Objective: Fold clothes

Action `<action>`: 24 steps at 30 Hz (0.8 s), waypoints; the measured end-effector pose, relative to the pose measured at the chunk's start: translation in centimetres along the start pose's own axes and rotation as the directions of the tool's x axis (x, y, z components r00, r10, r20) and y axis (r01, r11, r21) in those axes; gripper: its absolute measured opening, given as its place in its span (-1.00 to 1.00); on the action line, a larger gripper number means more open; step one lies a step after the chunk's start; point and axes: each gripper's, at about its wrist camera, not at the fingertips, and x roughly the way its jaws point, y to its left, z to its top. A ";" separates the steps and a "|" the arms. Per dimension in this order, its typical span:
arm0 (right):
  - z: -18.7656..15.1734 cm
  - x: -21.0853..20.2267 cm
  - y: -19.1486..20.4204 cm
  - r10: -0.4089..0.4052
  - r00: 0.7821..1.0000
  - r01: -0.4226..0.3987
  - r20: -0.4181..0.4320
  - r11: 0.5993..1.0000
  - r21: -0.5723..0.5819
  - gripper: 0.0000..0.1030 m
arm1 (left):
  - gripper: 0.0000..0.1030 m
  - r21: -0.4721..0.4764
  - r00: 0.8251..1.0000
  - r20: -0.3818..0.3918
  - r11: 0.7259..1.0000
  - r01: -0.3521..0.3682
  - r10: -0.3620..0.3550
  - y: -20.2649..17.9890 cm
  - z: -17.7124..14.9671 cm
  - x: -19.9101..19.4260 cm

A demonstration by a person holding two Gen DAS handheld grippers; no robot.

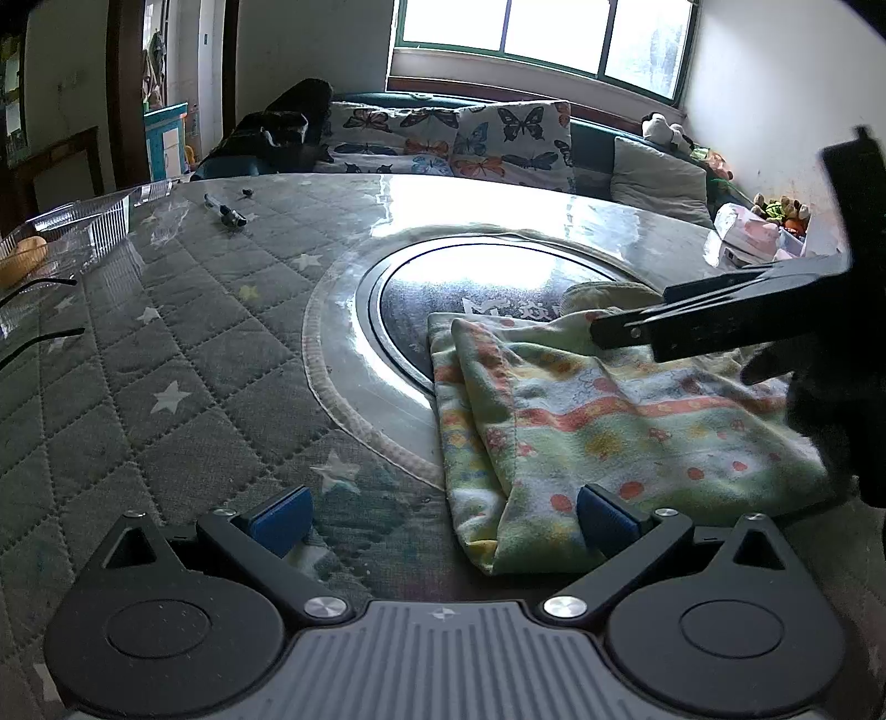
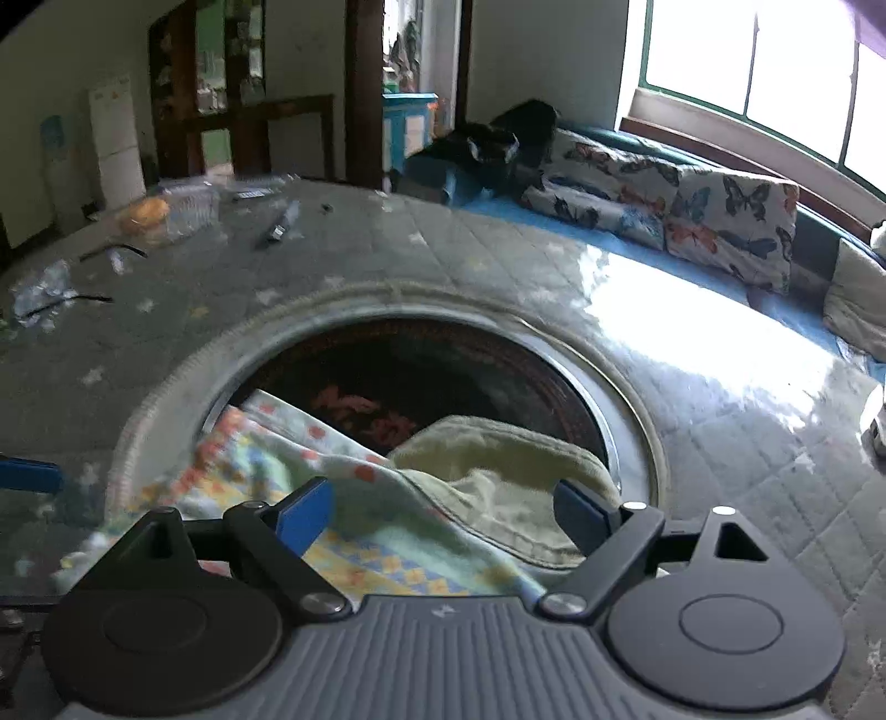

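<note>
Clothes — one patterned cloth [image 1: 609,432] in pale green with orange, yellow and red print, lying folded on the bench [image 1: 166,354], its far part overlapping the round dark glass inset [image 1: 421,299] at the bench's middle. A plain cream-coloured piece [image 2: 498,476] lies at its far edge, partly on the inset.

Left tool [image 1: 443,520]: jaws wide apart, gripping nothing; its right blue pad rests at the near edge of the patterned cloth, the left one stands over bare quilted cover.

Right tool [image 2: 443,515]: jaws spread wide over the cloth, nothing pinched between the pads; both the patterned cloth and the cream piece show between them. In the left wrist view it reaches in from the right above the cloth, with a dark gloved hand [image 1: 819,399] behind it.

Bench cover: grey quilted fabric with pale stars under a clear glossy sheet, bright glare from the window [image 1: 542,33].

Other items on the bench, far left, well apart from the cloth:
- clear plastic container [image 1: 77,221] with something yellow-orange inside
- small dark object [image 1: 230,216], too small to identify
- thin black cables [image 1: 39,310]

Beyond the bench — a sofa with butterfly-print cushions [image 1: 443,138], a grey cushion [image 1: 659,177], soft toys [image 1: 664,130] near the wall.
</note>
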 end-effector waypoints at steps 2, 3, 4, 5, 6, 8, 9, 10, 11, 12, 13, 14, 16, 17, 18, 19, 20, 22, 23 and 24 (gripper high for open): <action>-0.1 -0.8 0.4 0.005 1.000 -0.005 0.015 1.000 -0.019 0.73 | 1.00 -0.006 1.000 -0.003 1.000 0.003 -0.003 0.2 0.1 0.0; -0.2 -1.3 0.6 0.009 1.000 -0.008 0.017 1.000 -0.029 0.73 | 1.00 -0.011 1.000 -0.005 1.000 0.004 -0.004 0.2 0.1 0.0; -0.4 -1.8 0.8 0.013 1.000 -0.012 0.020 0.999 -0.038 0.73 | 1.00 -0.015 1.000 -0.006 1.000 0.006 -0.006 0.3 0.1 -0.1; -0.5 -2.3 1.0 0.016 1.000 -0.015 0.022 0.999 -0.047 0.73 | 1.00 -0.020 1.000 -0.008 1.000 0.007 -0.007 0.3 0.1 -0.1; -0.8 -2.8 1.1 0.021 1.000 -0.020 0.022 0.998 -0.055 0.73 | 1.00 -0.021 1.000 -0.006 1.000 0.008 -0.008 0.3 0.1 -0.3; -1.3 -3.8 1.4 0.028 0.999 -0.026 0.024 0.997 -0.068 0.73 | 1.00 -0.018 1.000 0.004 1.000 0.008 -0.008 0.3 0.2 -0.6; -1.6 -4.3 1.6 0.031 0.999 -0.029 0.027 0.997 -0.074 0.73 | 1.00 -0.017 1.000 0.009 1.000 0.008 -0.008 0.3 0.3 -0.8; -1.9 -4.7 1.8 0.039 0.999 -0.037 0.028 0.996 -0.077 0.73 | 1.00 -0.016 1.000 0.014 1.000 0.008 -0.007 0.3 0.3 -0.9; -2.2 -5.2 2.0 0.047 0.998 -0.044 0.030 0.996 -0.080 0.73 | 1.00 -0.015 1.000 0.017 1.000 0.003 -0.003 0.3 0.3 -1.0; -2.6 -5.6 2.2 0.053 0.998 -0.050 0.031 0.995 -0.085 0.72 | 1.00 -0.013 1.000 0.018 1.000 -0.005 0.005 0.3 0.3 -1.0; -2.9 -5.9 2.5 0.055 0.998 -0.052 0.034 0.994 -0.095 0.72 | 1.00 -0.014 1.000 0.016 1.000 -0.014 0.014 0.4 0.3 -0.9; -3.2 -6.2 2.8 0.055 0.998 -0.051 0.037 0.993 -0.106 0.73 | 1.00 -0.015 1.000 0.011 1.000 -0.021 0.021 0.4 0.2 -0.8; -4.0 -6.3 3.5 0.054 0.998 -0.049 0.035 0.990 -0.129 0.72 | 1.00 -0.016 0.999 0.002 0.999 -0.032 0.032 0.5 0.0 -0.6; -4.3 -6.2 3.8 0.054 0.998 -0.050 0.029 0.990 -0.135 0.72 | 1.00 -0.016 0.999 -0.002 0.999 -0.036 0.036 0.5 0.0 -0.5; -4.6 -6.0 4.0 0.056 0.998 -0.053 0.019 0.989 -0.136 0.72 | 1.00 -0.013 0.999 -0.003 0.999 -0.038 0.038 0.5 -0.1 -0.5; -5.0 -5.8 4.2 0.057 0.998 -0.055 0.010 0.989 -0.136 0.72 | 1.00 -0.008 0.999 -0.002 0.999 -0.039 0.039 0.5 -0.2 -0.5; -5.3 -5.5 4.3 0.051 0.999 -0.049 0.012 0.990 -0.135 0.72 | 1.00 -0.005 0.999 -0.002 0.999 -0.041 0.041 0.4 -0.2 -0.5; -5.4 -5.7 4.5 0.043 0.999 -0.038 0.029 0.990 -0.133 0.72 | 1.00 0.000 0.999 0.001 0.999 -0.045 0.045 0.4 -0.1 -0.6; -5.3 -6.0 4.5 0.039 0.998 -0.034 0.039 0.990 -0.134 0.72 | 1.00 0.000 0.999 0.005 0.999 -0.046 0.046 0.5 -0.1 -0.7; -5.3 -6.2 4.6 0.036 0.998 -0.029 0.048 0.990 -0.135 0.72 | 1.00 -0.001 0.999 0.009 0.999 -0.047 0.047 0.5 0.0 -0.9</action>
